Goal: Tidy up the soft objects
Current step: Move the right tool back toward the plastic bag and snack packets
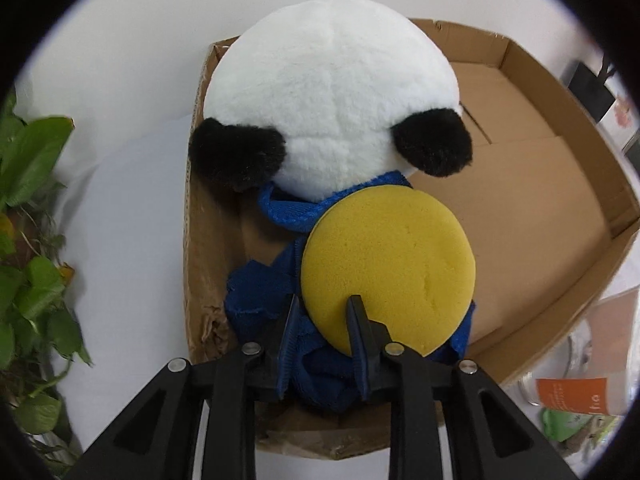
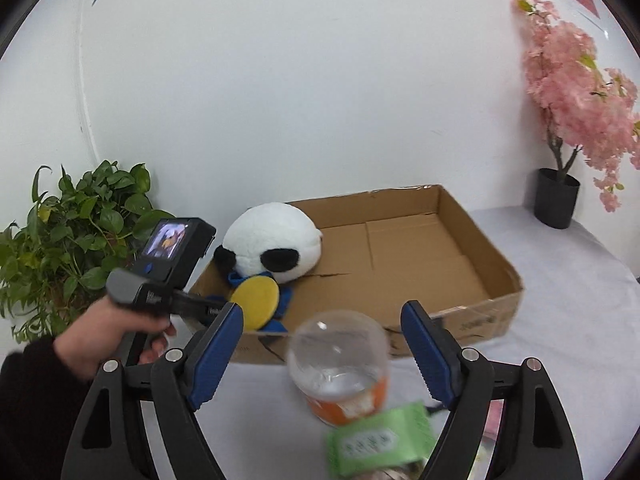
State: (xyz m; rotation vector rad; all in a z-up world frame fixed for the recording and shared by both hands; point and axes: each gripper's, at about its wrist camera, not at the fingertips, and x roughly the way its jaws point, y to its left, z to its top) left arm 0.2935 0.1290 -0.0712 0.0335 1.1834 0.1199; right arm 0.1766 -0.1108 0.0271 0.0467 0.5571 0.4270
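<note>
Left wrist view: the left gripper [image 1: 322,308] pinches the edge of a yellow sponge [image 1: 388,268] over a blue cloth [image 1: 260,296] in the cardboard box [image 1: 560,184], beside the panda plush [image 1: 328,112] (lying in the box's left corner). The right gripper [image 2: 322,328] gapes wide, empty; a blurred clear jar [image 2: 340,364], seemingly, lies between its fingers.

Both views are evenly and brightly lit by soft, diffuse light; shadows are faint. Strong fisheye bending and a black rim are seen at every edge. In the right wrist view, the clear jar [image 2: 339,364] and green packet [image 2: 378,442] at 6 o'clock are smeared by blur. The white plush [image 1: 328,108] is nearly washed out.
</note>
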